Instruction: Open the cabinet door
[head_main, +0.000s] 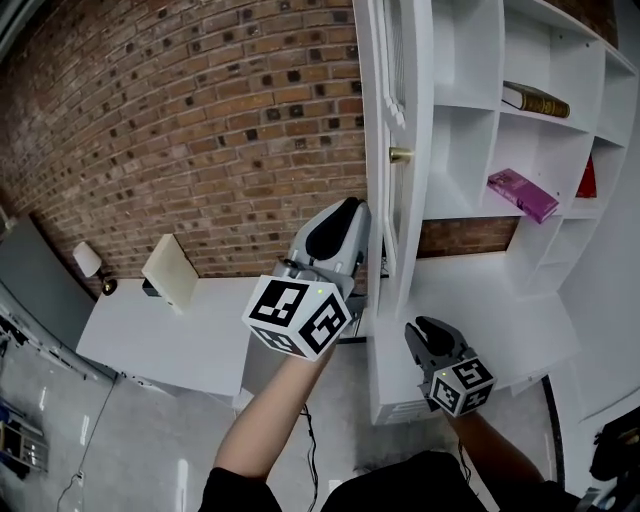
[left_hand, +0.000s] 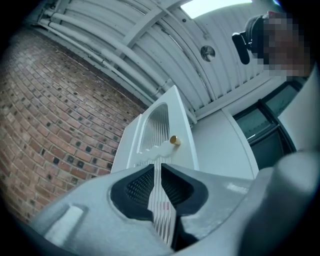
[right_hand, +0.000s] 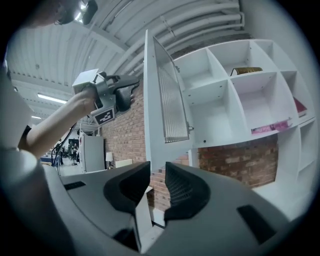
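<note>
While the left gripper has its jaws down to a thin slit, nothing is clamped. Only the ribbed glass of the cabinet door shows through the gap, and the brass knob sits just above the jaw tips in that view. The right gripper has its jaws slightly wider, still a narrow gap, and empty; past them are the door's lower edge and the brick wall. From the right gripper view, the left gripper is raised on a bare forearm, near the door's free edge but apart from it. In the head view the left gripper is close beside the door on its wall side. The right gripper is lower, in front of the cabinet base, with no contact with the door. The door is already swung out from the cabinet, close to edge-on to the head camera, with the shelves exposed behind it. On the shelves are a brown book lying flat up top, a pink book tilted one shelf down, and a red book at the far right. Left of the cabinet, a white surface stands against the wall with a small lamp at its far end.
</note>
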